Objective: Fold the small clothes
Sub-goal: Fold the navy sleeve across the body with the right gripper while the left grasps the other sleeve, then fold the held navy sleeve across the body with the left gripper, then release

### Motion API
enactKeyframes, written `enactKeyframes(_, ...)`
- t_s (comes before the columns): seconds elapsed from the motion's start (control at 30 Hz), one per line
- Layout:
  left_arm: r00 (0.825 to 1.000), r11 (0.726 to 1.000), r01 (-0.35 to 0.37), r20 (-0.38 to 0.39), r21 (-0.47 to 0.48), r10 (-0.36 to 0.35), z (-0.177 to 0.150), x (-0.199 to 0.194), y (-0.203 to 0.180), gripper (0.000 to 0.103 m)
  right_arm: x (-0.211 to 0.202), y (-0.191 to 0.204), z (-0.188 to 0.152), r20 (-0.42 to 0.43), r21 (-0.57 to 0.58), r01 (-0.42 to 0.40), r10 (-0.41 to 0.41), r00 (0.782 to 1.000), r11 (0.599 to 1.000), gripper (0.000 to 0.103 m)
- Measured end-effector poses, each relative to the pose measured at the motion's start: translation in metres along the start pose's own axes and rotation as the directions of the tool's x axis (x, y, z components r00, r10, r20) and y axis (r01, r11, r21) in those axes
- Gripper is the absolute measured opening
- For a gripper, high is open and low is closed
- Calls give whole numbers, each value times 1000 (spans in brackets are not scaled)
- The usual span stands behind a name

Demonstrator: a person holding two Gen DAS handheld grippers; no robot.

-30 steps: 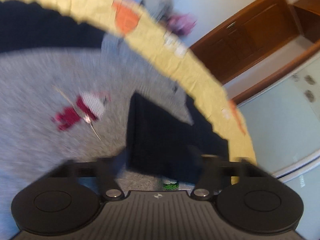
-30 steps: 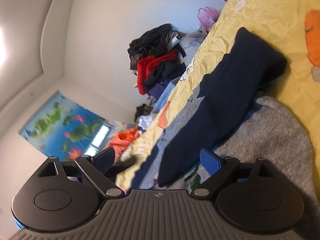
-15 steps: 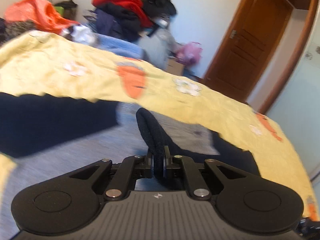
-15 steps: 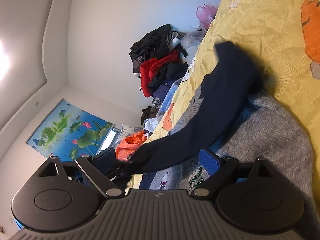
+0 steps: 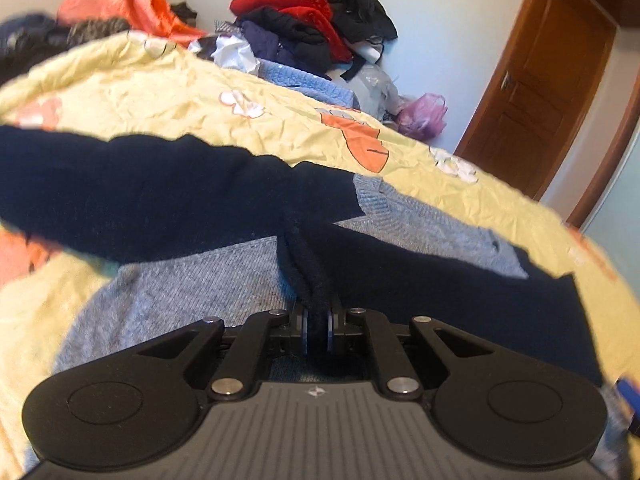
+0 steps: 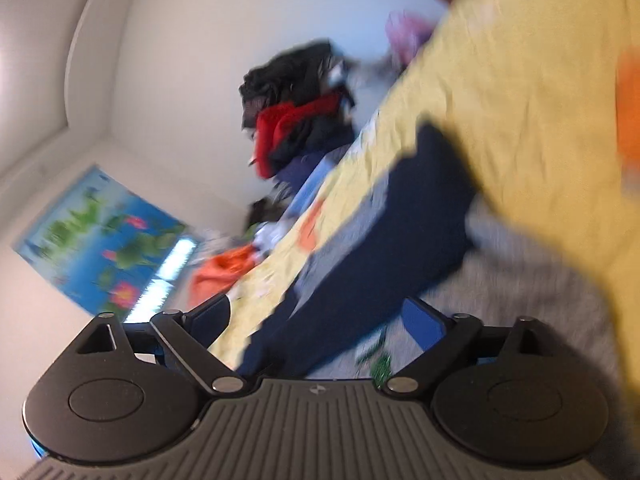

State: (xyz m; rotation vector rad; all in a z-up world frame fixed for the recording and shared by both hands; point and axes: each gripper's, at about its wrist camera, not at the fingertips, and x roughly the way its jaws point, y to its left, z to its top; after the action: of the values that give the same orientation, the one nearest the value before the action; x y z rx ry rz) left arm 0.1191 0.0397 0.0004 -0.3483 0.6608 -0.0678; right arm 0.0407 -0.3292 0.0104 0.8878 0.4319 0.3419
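Left gripper (image 5: 317,331) clamped tight on a bunched ridge of navy sleeve (image 5: 308,280), jaws nearly together with only the thickness of knit between the pads. Sleeve running up and away ahead of the fingers, then fanning out leftward in a broad dark band across the grey sweater body (image 5: 192,296). Sweater spread flat on the yellow bedsheet (image 5: 160,100), collar (image 5: 374,196) ahead and slightly right of the fingers, a second navy sleeve (image 5: 460,292) stretching off to the right. Heap of unsorted clothes (image 5: 312,24) far ahead against the wall, door (image 5: 548,80) off to the right. Right gripper (image 6: 318,322) wide open, holding nothing, tilted hard on its side; view badly smeared, but navy sleeve (image 6: 384,248) passing through the gap between the spread fingers without being pinched, blue pad (image 6: 424,322) visible on the near finger. Probably mid-fold: sleeve being carried in over the chest. Next move likely calls for drawing the pinched cloth across the grey body until it lies flat and straight, then easing the left jaws apart low to the fabric so nothing springs back. Right tool well placed to pin or smooth the sleeve; whether it touches the knit, impossible to tell through the blur.
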Motion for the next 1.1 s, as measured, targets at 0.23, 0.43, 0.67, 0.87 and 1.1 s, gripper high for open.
enactKeyframes(0.23,996,987,92,2,-131,-92,-1,0,24,10,95,48,23,37,-558,315,-356,934,768,90)
enactKeyframes(0.43,991,975,131,0,-182,-133,0,1,33,11,149,17,20,9,-700,415,-574,819,581,97)
enactKeyframes(0.67,989,980,137,69,-147,-128,20,-42,68,12,149,17,19,-7,-695,401,-564,826,597,102)
enactKeyframes(0.87,965,868,12,234,-497,121,59,-92,230,53,149,17,18,-3,-698,401,-563,827,593,102)
enactKeyframes(1.1,890,711,-165,208,-683,407,83,-115,359,59,149,17,18,-3,-699,401,-563,826,592,103)
